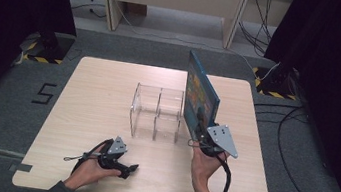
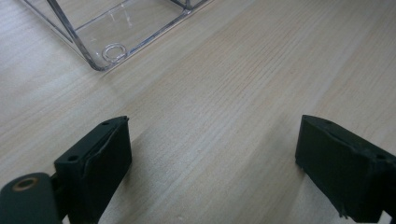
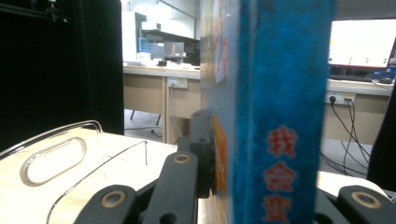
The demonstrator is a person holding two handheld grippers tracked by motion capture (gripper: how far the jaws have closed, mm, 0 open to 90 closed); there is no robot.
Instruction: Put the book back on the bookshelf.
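Slotting that book into the clear organizer looks like the job here, so some tips on doing it clean.

Biggest thing first: the table (image 1: 108, 92), light wood, plenty of bare room. The blue book (image 1: 201, 94) stands upright on edge, held above the tabletop just at the 3 o'clock side of the clear acrylic organizer (image 1: 156, 111), which sits about mid-table and has upright dividers making several compartments. From the high view I can't tell whether the book's bottom edge touches the table or the organizer wall.

The right gripper (image 1: 201, 139) is clamped on the book's near lower end; in the right gripper view the spine (image 3: 275, 116) is squeezed between the two jaws, with the organizer's curved wall (image 3: 51, 154) off at 9 o'clock. The left gripper (image 1: 124, 169) lies low on the table at about 7 o'clock from the organizer, jaws spread wide apart, holding nothing; its own view shows a rounded organizer corner (image 2: 109, 53) at 11 o'clock.

My take: lift the book above the wall height, keep it vertical and parallel to the dividers, then lower it straight down. The grip is way down at one end, so it'll probably want to tip. I'd bring the left gripper over to brace the organizer so it doesn't skate.
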